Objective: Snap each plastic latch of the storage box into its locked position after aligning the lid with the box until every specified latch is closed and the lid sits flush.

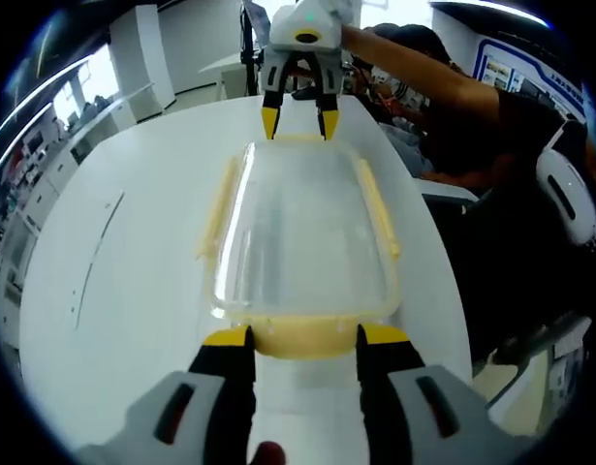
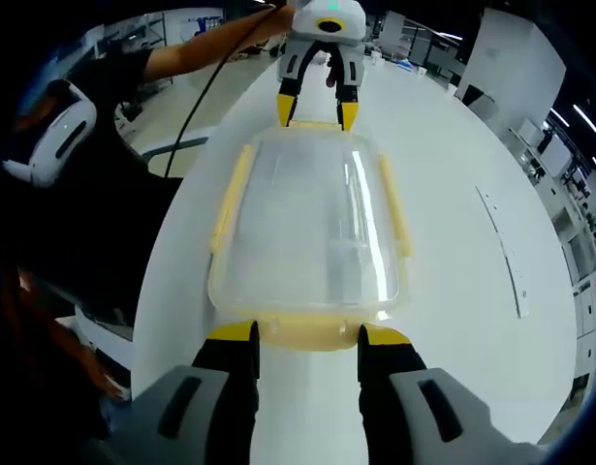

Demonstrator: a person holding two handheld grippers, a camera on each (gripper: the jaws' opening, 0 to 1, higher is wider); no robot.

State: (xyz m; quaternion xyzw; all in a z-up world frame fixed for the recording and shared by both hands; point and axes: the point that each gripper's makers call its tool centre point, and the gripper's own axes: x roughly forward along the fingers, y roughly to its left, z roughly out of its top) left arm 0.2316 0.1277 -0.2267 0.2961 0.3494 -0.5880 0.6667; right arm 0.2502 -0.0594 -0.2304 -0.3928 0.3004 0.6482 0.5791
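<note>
A clear plastic storage box with its lid (image 1: 302,228) (image 2: 312,218) on lies lengthwise on the white table. Yellow latches run along both long sides (image 1: 218,208) (image 1: 378,208) (image 2: 230,199) (image 2: 394,203) and both short ends. My left gripper (image 1: 305,339) is open, its jaws straddling the near end latch (image 1: 302,351). At the opposite end my right gripper (image 2: 307,337) is open too, either side of that end's latch (image 2: 307,329). Each gripper also appears at the far end of the other's view: the right gripper (image 1: 296,121) and the left gripper (image 2: 317,114).
The white table (image 1: 133,242) (image 2: 462,194) is wide on one side of the box. Its edge runs close along the other side, where a person in dark clothes (image 1: 482,116) (image 2: 94,194) stands. Office furniture lies beyond.
</note>
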